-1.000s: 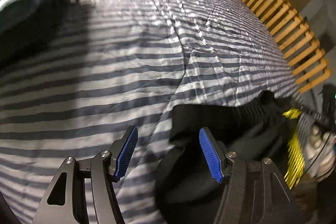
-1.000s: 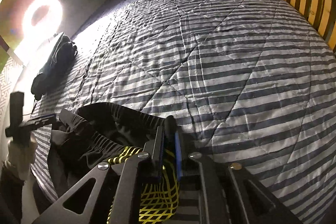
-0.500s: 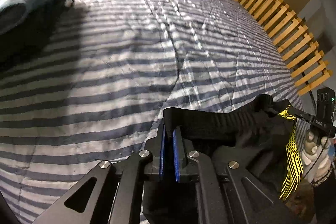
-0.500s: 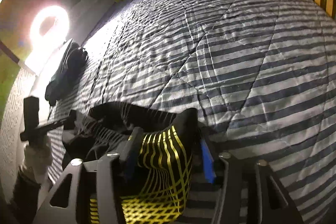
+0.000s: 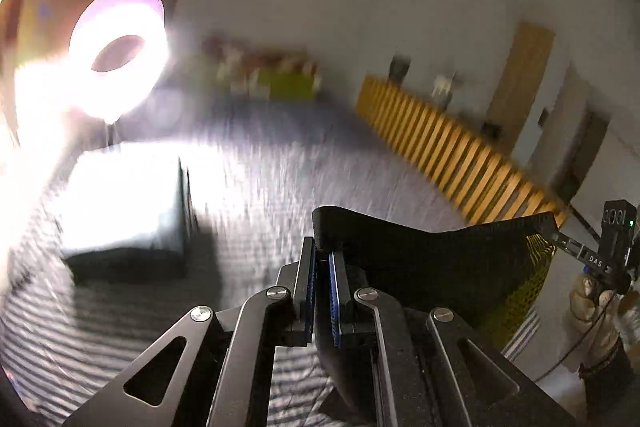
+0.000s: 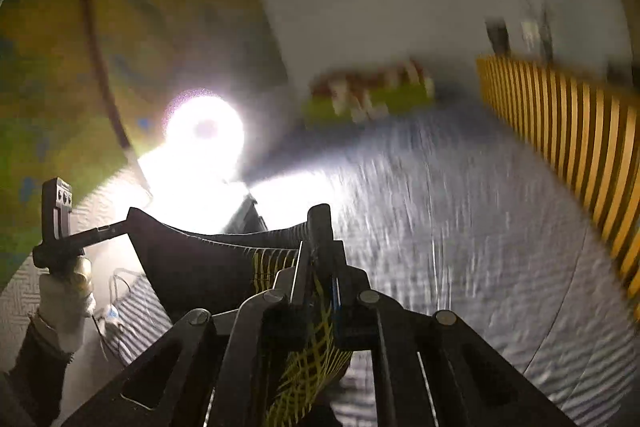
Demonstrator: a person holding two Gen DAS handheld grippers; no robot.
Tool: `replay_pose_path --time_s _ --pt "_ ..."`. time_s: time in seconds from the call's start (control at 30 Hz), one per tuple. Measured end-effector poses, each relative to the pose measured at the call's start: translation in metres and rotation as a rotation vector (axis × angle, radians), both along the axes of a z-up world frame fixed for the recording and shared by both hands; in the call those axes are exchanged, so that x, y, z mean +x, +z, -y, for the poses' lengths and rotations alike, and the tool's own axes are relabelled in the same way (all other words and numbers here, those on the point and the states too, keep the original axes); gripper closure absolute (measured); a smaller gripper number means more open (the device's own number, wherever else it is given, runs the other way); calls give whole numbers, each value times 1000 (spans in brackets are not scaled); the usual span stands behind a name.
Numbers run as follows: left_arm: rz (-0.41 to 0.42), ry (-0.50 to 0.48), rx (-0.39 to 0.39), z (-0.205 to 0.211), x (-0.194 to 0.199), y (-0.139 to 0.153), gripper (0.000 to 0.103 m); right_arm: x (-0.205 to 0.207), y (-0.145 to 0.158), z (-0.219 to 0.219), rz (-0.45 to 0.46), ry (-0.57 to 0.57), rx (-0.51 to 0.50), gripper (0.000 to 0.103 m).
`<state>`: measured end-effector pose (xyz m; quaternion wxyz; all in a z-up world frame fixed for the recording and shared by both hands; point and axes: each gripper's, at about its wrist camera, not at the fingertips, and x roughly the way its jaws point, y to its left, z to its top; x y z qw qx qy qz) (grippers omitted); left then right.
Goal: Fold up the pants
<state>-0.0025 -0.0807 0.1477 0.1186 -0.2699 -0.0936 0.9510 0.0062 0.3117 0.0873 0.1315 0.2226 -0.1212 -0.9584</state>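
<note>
Black pants (image 5: 432, 259) hang stretched by the waistband above a striped bed (image 6: 460, 247), left gripper (image 5: 322, 291) clenched on one end, right gripper (image 6: 316, 287) closing on the other (yellow-patterned); a thin bite risks slipping.

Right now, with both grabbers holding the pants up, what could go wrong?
1. The left gripper pinches only a thin edge of the pants, so the waistband could slip out.
2. The right gripper is closing on the yellow-patterned part; a weak bite might drop that corner.
3. The pants hang bunched between them, so they may land wrinkled on the striped bedspread.
</note>
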Motion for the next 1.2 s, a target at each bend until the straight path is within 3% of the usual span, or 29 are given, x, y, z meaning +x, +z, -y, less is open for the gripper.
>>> replay_pose_path --time_s 0.13,0.33,0.5,0.63,0.8,1.03,1.2 --pt "-159 17 -28 -5 53 75 98 43 63 13 -140 15 39 96" --pt "-297 20 -48 -13 110 134 98 96 115 32 -267 28 69 96" --pt "-325 10 -63 -11 122 149 98 112 123 40 -304 41 76 96" --pt "-269 16 -106 -14 86 136 98 89 111 38 -260 33 74 96" --pt "-117 49 -118 -10 -9 76 98 5 56 32 -117 14 54 96" --pt "197 122 -121 0 -193 -98 97 -168 -81 6 192 -17 47 96" --pt "348 162 -118 12 -286 -208 97 -259 -165 -5 337 -49 73 96"
